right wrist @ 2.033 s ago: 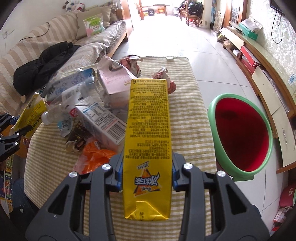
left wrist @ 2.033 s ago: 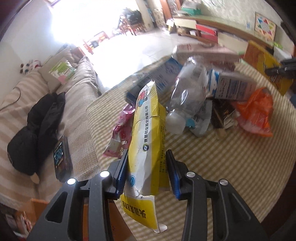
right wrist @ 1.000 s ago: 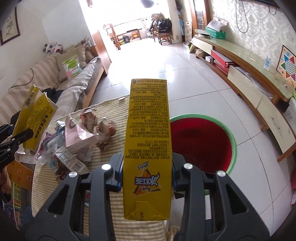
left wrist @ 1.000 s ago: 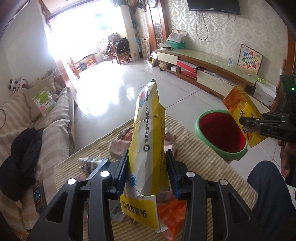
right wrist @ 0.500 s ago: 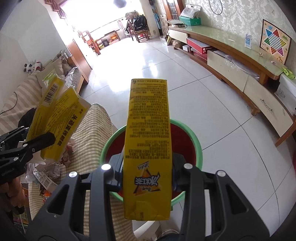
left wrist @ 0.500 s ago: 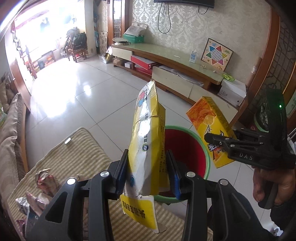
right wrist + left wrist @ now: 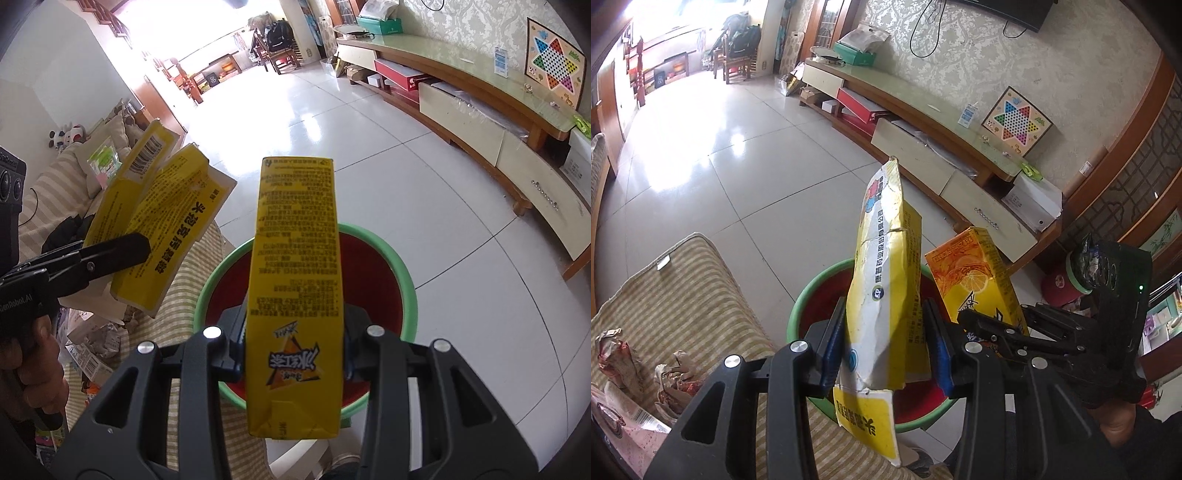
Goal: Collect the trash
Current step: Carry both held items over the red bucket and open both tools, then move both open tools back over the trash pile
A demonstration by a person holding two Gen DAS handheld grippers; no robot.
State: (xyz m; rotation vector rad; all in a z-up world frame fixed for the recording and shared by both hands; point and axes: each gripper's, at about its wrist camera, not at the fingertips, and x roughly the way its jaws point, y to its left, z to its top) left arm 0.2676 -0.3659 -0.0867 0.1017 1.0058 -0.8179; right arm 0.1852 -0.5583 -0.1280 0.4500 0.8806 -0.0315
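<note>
Right at the near edge of things, the left gripper [image 7: 886, 343] holds a crumpled yellow packet [image 7: 886, 288] between its blue pads; the left pad touches the packet while a sliver of a gap shows at the right one, so the hold looks light. Just beside it, the right gripper [image 7: 293, 350] is clamped tight on a yellow drink carton [image 7: 295, 295], jaws pressed to both of its sides. Both pieces of trash hang over the green-rimmed red bin [image 7: 402, 280], which stands on the floor against the end of the striped table cover [image 7: 683, 295].

To finish this drop cleanly, I judge each gripper should be tipped so its load points into the red hollow before the jaws part. The packet sits closer to the near rim and the table edge, so it wants a little more reach outward. The two grippers are close together, and the carton and packet could knock each other if released carelessly; letting one go first seems safer.

Farther along the table more crumpled wrappers [image 7: 617, 354] lie waiting. Beyond the bin the tiled floor [image 7: 424, 177] stretches bare to a long low cabinet [image 7: 923, 122] with a checkers board [image 7: 1015, 120] leaning on the wall, none of it in the way.
</note>
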